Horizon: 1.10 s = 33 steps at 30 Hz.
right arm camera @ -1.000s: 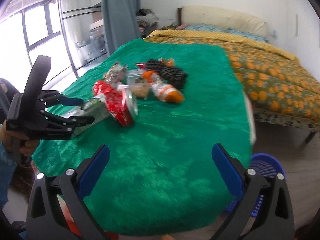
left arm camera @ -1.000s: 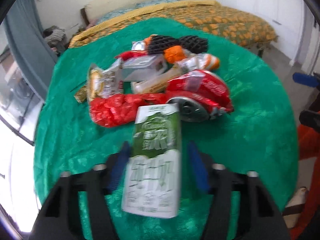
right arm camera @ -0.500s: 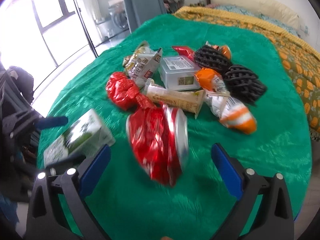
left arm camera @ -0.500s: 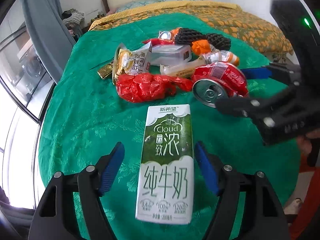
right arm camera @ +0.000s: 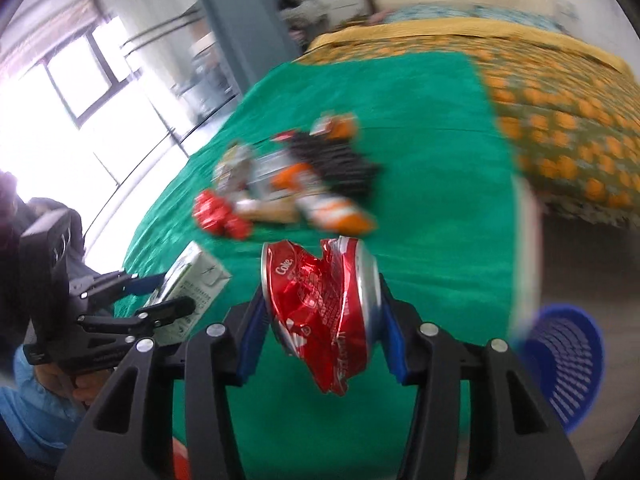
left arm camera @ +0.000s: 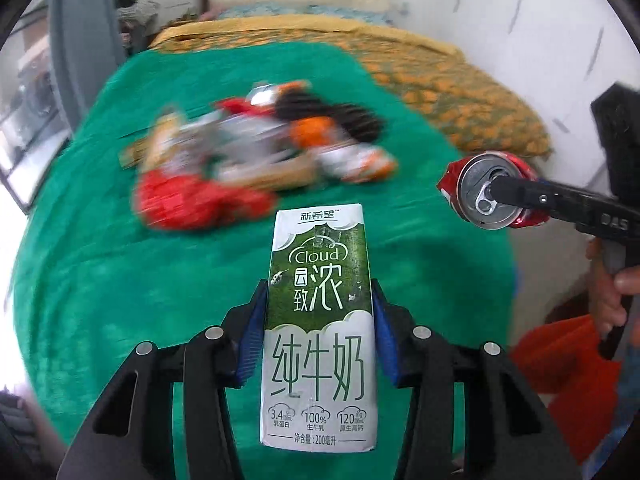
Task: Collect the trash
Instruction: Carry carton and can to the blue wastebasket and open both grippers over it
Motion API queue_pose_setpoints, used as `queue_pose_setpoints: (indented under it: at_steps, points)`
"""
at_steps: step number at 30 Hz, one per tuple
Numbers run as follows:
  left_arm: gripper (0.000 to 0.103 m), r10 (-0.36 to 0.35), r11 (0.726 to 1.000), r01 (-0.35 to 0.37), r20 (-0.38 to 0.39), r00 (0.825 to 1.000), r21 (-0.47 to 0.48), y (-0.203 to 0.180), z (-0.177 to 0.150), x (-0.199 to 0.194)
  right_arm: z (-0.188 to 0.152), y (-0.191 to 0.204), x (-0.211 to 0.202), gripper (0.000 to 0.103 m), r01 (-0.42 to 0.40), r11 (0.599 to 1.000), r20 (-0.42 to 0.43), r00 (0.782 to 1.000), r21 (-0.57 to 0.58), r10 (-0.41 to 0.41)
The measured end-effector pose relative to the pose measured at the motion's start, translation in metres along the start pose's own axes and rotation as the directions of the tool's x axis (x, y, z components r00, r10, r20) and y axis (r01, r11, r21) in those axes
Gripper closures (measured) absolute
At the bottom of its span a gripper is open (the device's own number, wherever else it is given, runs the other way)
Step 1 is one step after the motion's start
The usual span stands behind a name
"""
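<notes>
The left gripper (left arm camera: 320, 330) has its jaws closing on the milk carton (left arm camera: 320, 312), blue pads pressed to its long sides, at the lower centre of the left wrist view. The right gripper (right arm camera: 323, 330) closes likewise on a crushed red can (right arm camera: 322, 308), lower centre of its own view. Both look light; the carton seems stiff enough across its flat faces, while the can's crumpled, slick metal could slip, so its middle is the safest hold. A blue basket (right arm camera: 572, 364) sits lower right, off the green cloth (right arm camera: 420, 128).
</notes>
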<state>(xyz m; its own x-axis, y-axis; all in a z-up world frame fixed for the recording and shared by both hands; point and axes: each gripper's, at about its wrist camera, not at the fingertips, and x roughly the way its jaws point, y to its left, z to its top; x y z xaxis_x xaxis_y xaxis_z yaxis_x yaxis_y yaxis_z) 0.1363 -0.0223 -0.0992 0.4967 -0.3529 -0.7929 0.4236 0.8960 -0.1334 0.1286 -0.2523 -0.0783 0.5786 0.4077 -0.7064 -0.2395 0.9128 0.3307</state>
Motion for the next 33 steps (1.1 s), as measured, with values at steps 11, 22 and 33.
queue_pose_setpoints:
  at_steps: [11,22,33]
  points:
    - [0.055,-0.220,0.962,0.229,-0.075,0.973,0.145,-0.193,0.051,0.064,-0.026,-0.195,-0.072,0.055,0.349,0.909,-0.060,0.937,0.227,-0.344]
    - [0.055,-0.233,0.955,0.262,-0.198,0.952,0.137,-0.301,0.064,0.190,-0.070,-0.313,-0.059,0.053,0.375,0.817,-0.140,0.926,0.439,-0.351]
    - [0.005,-0.305,0.944,0.313,-0.086,0.948,0.104,-0.325,0.075,0.222,-0.072,-0.340,-0.105,0.022,0.357,0.765,-0.017,0.911,0.537,-0.413]
